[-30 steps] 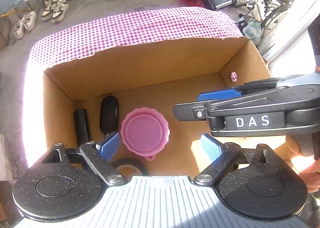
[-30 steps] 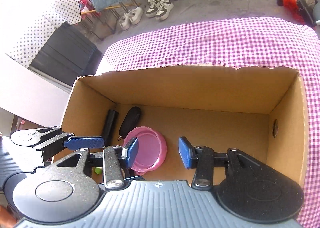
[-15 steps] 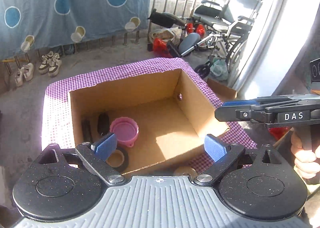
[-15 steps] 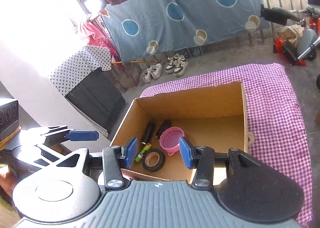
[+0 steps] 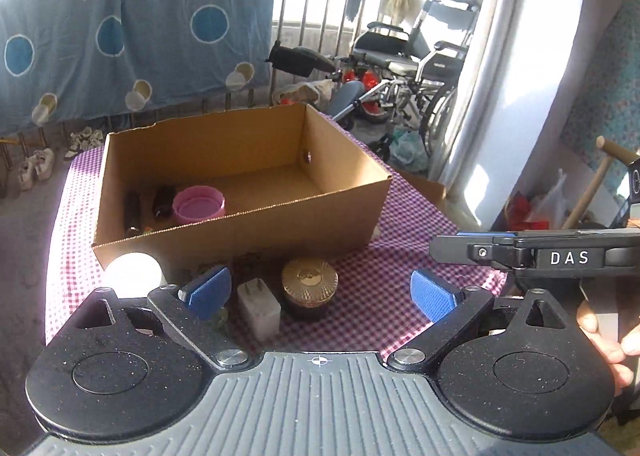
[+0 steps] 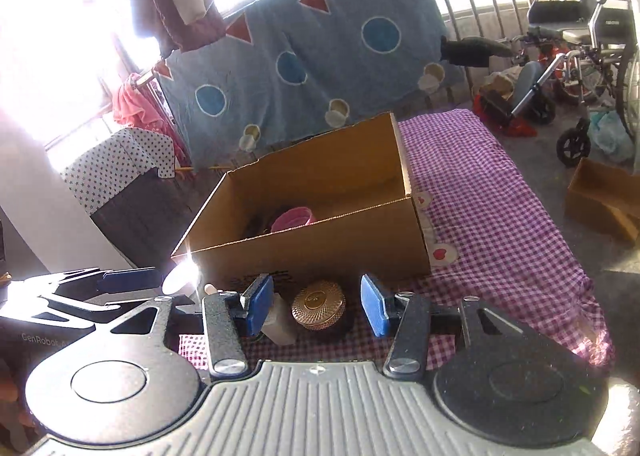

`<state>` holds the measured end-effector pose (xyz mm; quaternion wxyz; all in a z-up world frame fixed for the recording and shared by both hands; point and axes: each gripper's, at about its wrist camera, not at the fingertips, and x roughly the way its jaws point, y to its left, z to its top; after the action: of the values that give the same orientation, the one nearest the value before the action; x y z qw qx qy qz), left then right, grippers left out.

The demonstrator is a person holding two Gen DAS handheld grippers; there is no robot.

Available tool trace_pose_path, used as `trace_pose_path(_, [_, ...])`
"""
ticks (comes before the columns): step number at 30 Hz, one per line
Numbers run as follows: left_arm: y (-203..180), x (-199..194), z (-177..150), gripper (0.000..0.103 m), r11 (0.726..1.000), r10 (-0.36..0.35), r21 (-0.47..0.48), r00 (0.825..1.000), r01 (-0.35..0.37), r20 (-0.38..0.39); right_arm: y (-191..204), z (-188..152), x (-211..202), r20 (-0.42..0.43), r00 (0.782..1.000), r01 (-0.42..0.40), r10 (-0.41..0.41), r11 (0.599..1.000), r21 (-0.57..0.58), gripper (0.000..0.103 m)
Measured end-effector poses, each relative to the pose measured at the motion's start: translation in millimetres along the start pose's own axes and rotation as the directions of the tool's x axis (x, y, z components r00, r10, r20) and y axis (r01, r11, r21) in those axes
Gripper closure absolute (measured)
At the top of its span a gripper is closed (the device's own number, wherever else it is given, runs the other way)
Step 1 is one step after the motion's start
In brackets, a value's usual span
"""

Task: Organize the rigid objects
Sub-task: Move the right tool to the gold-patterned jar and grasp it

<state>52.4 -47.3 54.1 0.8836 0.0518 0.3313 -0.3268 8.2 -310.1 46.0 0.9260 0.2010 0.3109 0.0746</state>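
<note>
An open cardboard box (image 5: 240, 224) (image 6: 320, 248) stands on the checked cloth and holds a pink lid (image 5: 199, 203) (image 6: 292, 218) and two black items (image 5: 132, 208). In front of the box lie a gold-lidded jar (image 5: 309, 280) (image 6: 319, 304), a white charger plug (image 5: 258, 306) (image 6: 280, 320) and a bright white round thing (image 5: 132, 272). My left gripper (image 5: 320, 292) hovers before them; its jaws are opening and hold nothing. My right gripper (image 6: 317, 306) is open and empty, lined up on the jar from a short way back. It shows side-on in the left wrist view (image 5: 480, 246).
The purple checked cloth (image 6: 500, 216) runs on to the right of the box, with two heart stickers (image 6: 440, 252) by the box corner. A wheelchair (image 5: 420, 68) and a small cardboard box (image 6: 604, 196) stand on the floor to the right. A blue sheet (image 5: 120, 44) hangs behind.
Both grippers have drawn back from above the box's inside to the near side of the table. The jar and the plug have come into view. The left jaws stand wider.
</note>
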Motion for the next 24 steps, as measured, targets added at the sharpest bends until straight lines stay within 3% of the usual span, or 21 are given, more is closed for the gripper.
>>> trace_pose_path(4, [-18,24,-17,0.006,0.996,0.024,0.088,0.999,-0.022,-0.025,-8,-12,7,-0.042,0.999,0.029,-0.029,1.0,0.007,0.052])
trace_pose_path(9, [-31,47,-27,0.01,0.987,0.046,0.153,0.999,-0.042,-0.023,-16,-16,24,-0.06,0.998,-0.001,0.004,0.999,0.054,0.052])
trace_pose_path(15, [-33,64,-23,0.025,0.982,0.081,0.172,0.996,-0.076,-0.024,-26,-9,52,-0.096,0.992,-0.07,0.081,0.991,0.112,0.058])
trace_pose_path(21, [-33,83,-22,0.036,0.984,0.096,0.159,0.991,-0.081,-0.094,-28,0,81,-0.132,0.983,-0.11,0.127,0.986,0.126,0.063])
trace_pose_path(24, [-32,91,-22,0.037,0.985,0.099,0.153,0.987,-0.079,-0.123,-31,4,98,-0.162,0.976,-0.123,0.145,0.983,0.138,0.065])
